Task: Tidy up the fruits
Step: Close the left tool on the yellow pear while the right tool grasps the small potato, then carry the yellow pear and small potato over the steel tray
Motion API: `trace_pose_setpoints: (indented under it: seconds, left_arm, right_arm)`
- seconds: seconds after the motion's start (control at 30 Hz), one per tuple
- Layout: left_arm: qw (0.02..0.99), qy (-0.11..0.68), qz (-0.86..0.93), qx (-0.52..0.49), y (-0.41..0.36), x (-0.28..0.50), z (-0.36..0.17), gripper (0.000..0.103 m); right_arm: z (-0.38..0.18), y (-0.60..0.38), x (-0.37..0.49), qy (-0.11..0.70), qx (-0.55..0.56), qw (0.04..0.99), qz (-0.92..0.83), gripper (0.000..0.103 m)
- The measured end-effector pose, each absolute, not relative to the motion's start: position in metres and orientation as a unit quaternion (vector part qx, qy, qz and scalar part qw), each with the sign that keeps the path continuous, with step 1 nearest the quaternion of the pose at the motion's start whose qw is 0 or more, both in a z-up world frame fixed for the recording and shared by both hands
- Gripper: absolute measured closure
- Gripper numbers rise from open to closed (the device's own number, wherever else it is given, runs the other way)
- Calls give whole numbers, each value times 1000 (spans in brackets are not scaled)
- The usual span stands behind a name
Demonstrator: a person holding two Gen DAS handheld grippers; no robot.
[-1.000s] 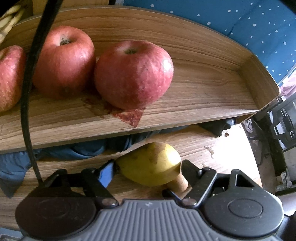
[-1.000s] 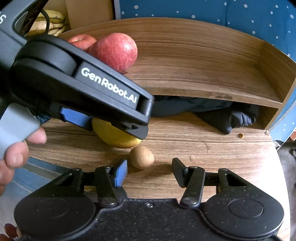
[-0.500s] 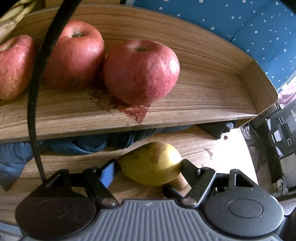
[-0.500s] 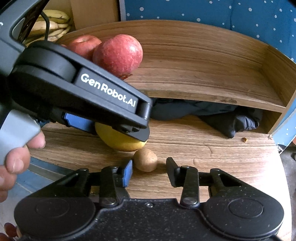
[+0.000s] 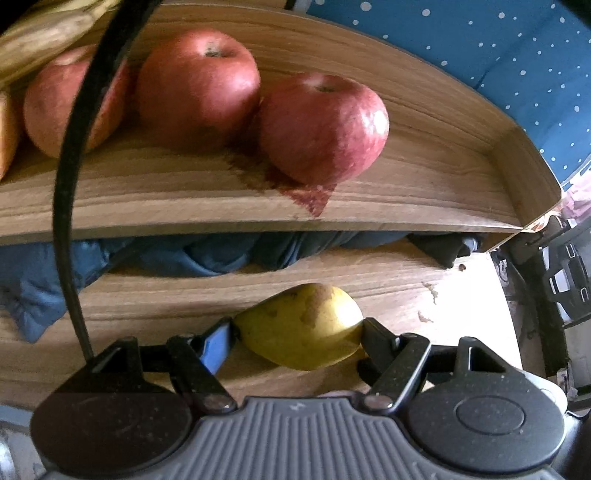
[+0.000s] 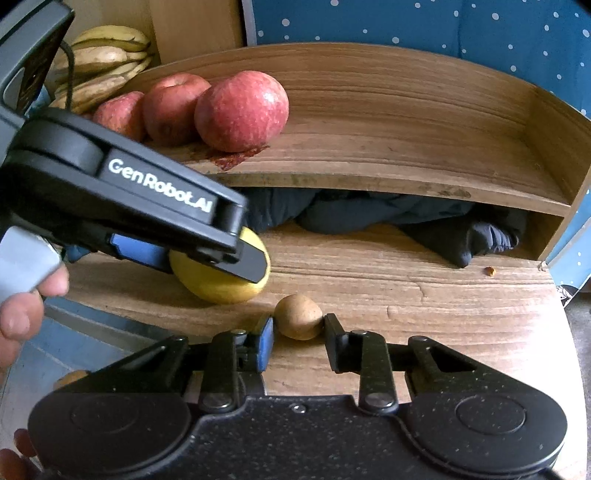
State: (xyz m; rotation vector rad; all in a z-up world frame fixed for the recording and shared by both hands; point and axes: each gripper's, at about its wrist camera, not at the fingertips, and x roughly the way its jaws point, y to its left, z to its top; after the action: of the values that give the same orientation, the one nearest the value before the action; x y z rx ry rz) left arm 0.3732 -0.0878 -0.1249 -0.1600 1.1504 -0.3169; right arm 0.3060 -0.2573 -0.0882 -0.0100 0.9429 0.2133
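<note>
- A home, by the look of it: a lived-in room, not a lab or a shop.
- A wood-grain table (image 6: 424,291) carries a raised wooden shelf (image 6: 406,147) with fruit on it: red apples (image 6: 242,110) and, far left, a bunch of bananas (image 6: 107,55).
- Crumpled dark blue clothing (image 6: 388,218) is stuffed under the shelf.
- Behind it hangs blue fabric with white dots (image 6: 406,22), like bedding or a curtain.

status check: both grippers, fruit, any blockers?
Left gripper shut on pear. Right gripper around small brown fruit, jaws near, contact unclear. Apples on shelf. No blockers.
</note>
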Motion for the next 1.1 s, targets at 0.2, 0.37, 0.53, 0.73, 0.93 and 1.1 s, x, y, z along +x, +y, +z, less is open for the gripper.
trace_pose_setpoints:
  seconds: [0.2,0.37,0.53,0.73,0.93,1.1]
  left_arm:
    - [824,543,-140,-75,-86,362,-125,25]
    - [827,541,-137,-74,-88,353,-123,25]
    - [831,534,-134,-76,-89,345,-117,25]
    - [837,525,-131,-80,-87,336,-109,25]
    - [842,518,-124,-87,-82,324,-104,25]
    - [845,513,-113,-95,-74,313,-102,25]
  right_arm:
    - [-88,-256,295,452,-7,886,107,72]
    - [-83,-254,287,448,-7,888,105,72]
    - [-79,-252,278,445,-6,889,107,72]
    - [-68,-252,269,434,-10,893,114,72]
    - [-59,-250,258,427,-15,896,124,72]
    - [-52,-244,248,424,-19,895,138,72]
